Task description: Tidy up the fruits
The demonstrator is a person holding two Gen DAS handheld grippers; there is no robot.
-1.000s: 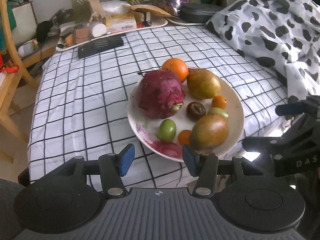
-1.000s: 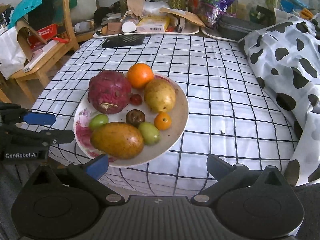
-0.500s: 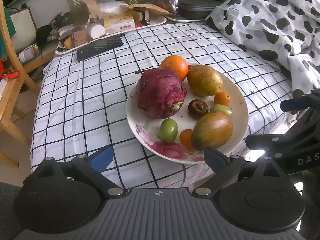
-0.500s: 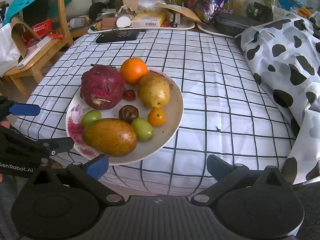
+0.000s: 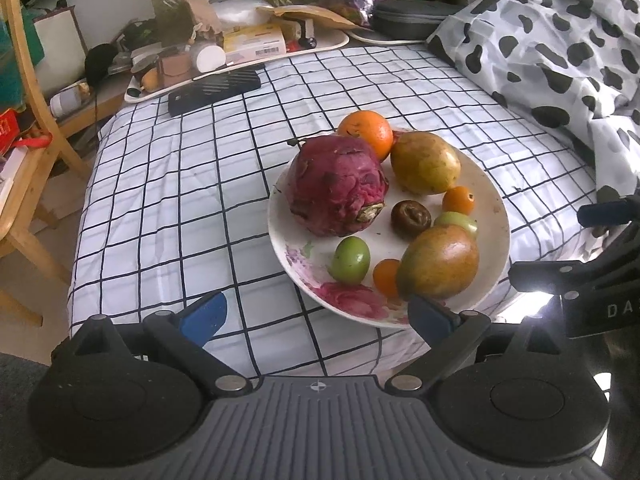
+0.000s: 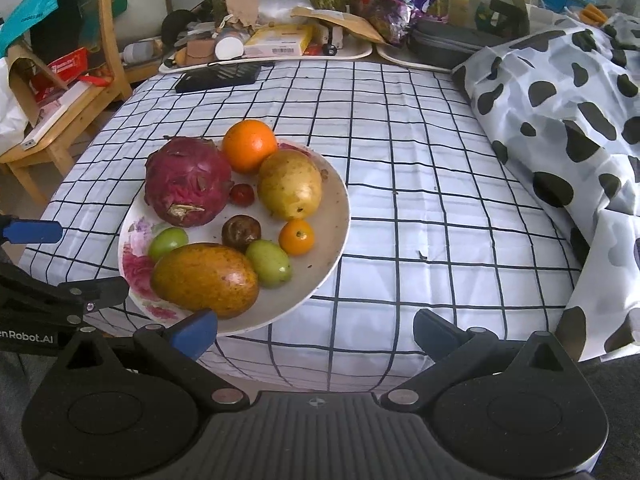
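Fruit sits on a plate (image 6: 336,216) on the checked bench (image 6: 420,184): dragon fruit (image 6: 186,182), orange (image 6: 249,145), two mangoes (image 6: 204,280), smaller pieces between. Left tool (image 5: 316,316) and right tool (image 6: 316,330) hover near the plate's edge, both spread wide, holding nothing.

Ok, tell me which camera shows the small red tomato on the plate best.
The right wrist view: the small red tomato sits in plain sight between the dragon fruit and the yellow mango. In the left wrist view it is hidden behind the dragon fruit.
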